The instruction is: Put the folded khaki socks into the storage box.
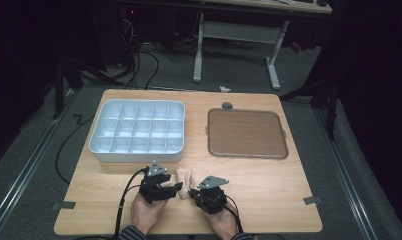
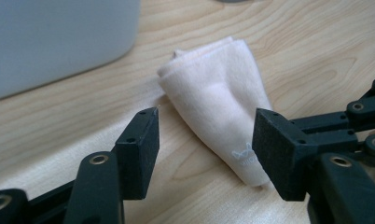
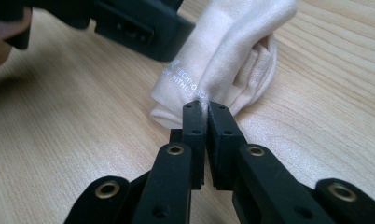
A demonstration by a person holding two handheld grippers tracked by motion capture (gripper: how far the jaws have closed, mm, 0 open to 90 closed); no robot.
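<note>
**One pinch on a folded cloth, and plenty of ways to lose it**

So the folded cream cloth (image 1: 185,179) lay on the near part of the wooden table (image 1: 269,200), between our two grippers and just in front of the white compartment box (image 1: 137,131). It was bunched into a loose roll, with printed lettering near one end.

Our right gripper (image 3: 206,106) had its jaws nearly together, nipping a thin bit of fabric at the end of the roll. That was the only hold we had. Our left gripper (image 2: 204,135) sat with its jaws apart, one on each side of the cloth's near end, pads not pressing on it.

What worried us: the right pinch looked like it caught only an outer layer or two. Any pull from that side could have drawn that layer out and unrolled the whole thing instead of moving it. And if the left jaws had closed where they stood, they'd have grabbed the full bundle, so the folds might have got crushed or skewed. Both grippers were also crowded very close together, so a knock between them was a real risk.

Further out, the box wall was close on the far left, easy to clip with a swing. The brown tray (image 1: 247,133) sat well apart on the far right.
</note>
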